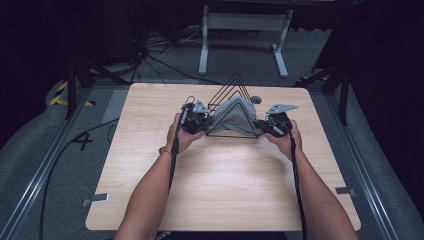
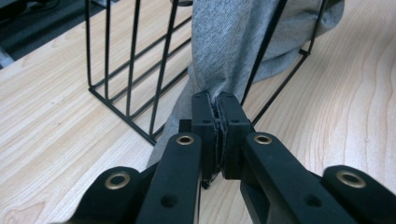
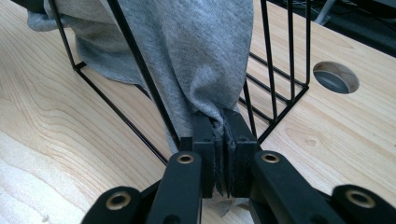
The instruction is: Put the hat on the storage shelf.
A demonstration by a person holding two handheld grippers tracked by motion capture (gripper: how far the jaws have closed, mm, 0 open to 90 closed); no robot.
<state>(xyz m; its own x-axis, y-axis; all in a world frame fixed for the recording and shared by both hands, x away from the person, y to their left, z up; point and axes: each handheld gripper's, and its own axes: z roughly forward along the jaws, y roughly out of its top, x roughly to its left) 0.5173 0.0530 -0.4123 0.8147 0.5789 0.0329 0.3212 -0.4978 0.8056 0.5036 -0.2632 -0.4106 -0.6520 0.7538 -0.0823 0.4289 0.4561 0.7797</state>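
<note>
High view shows a grey cloth draped over a black wire rack, peaked like a tent, with the rack at the far middle of the table. The left gripper sits just left of the rack and the right gripper just right of it, each in a hand.

Left gripper view adds the knit weave of the cloth, hanging past the rack's bars and bunched at its lower corner, where the jaws are clamped tight on it. Right gripper view shows the other corner of the cloth pinched the same way, and a round hole in the table beyond the rack.
</note>
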